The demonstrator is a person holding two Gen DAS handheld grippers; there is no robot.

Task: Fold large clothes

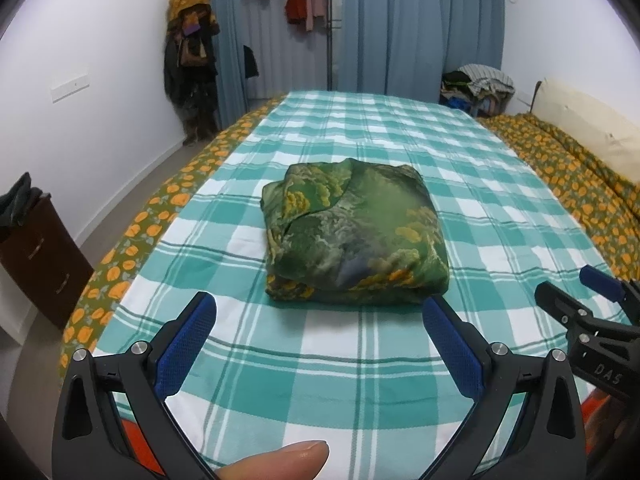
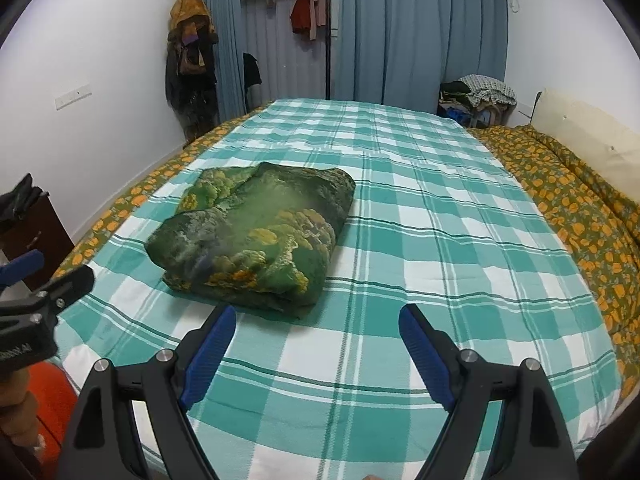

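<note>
Both wrist views look down the bed [image 1: 360, 128] toward the curtains [image 2: 420, 32] — sharing the folded garment [image 1: 352, 236].

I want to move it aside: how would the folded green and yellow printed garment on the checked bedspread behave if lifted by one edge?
The folded green and yellow printed garment is probably floppy: its loose layers would likely unfold. Its sheen suggests slippery fabric. It looks light.

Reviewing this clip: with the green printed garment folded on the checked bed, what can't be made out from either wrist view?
- Folded green and yellow printed garment: its type, inner layers and underside are hidden by its own folds in both views.
- Right gripper: cut off by the left wrist view's right edge.
- Left gripper: cut off by the right wrist view's left edge.
- Hanging red and pink clothes: too small to identify.
- Teal checked bed cover: near edge hidden behind gripper bodies.
</note>
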